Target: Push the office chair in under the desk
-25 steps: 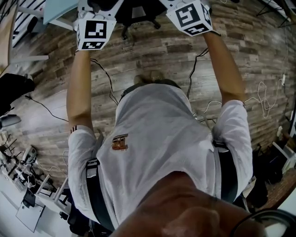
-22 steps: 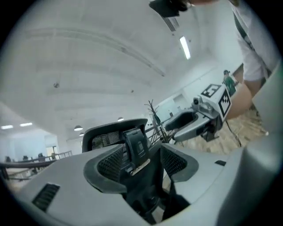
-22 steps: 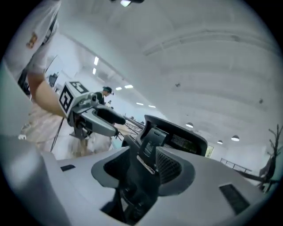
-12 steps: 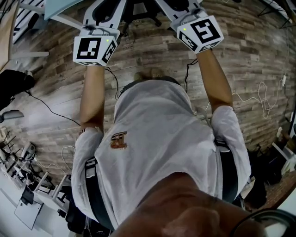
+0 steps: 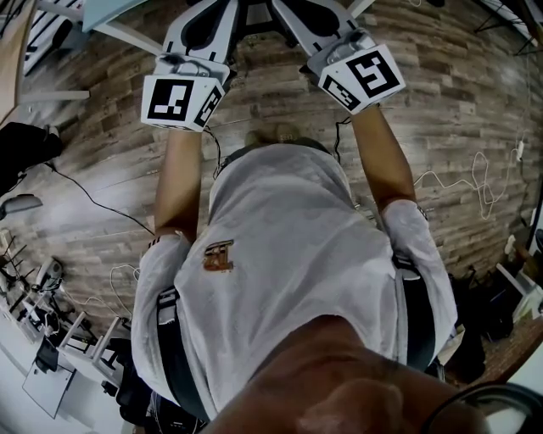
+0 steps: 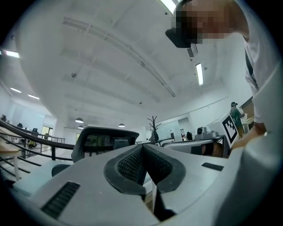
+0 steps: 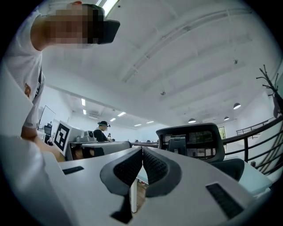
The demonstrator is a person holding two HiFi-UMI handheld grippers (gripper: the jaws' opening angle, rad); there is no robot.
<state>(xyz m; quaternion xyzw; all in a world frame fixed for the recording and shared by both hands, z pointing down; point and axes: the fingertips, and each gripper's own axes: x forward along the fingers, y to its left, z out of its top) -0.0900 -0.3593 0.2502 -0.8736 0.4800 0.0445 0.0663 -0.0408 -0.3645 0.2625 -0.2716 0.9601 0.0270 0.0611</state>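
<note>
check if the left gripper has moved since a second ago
Yes. In the head view the left gripper has drawn back from the desk corner toward the person's body, and its jaws have shut.

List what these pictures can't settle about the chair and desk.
- Office chair: left gripper view, seat and base hidden behind the left tool.
- Chair, head view: cut off by top edge.
- Desk: head view, only a corner shows; gap to chair unseen.
</note>
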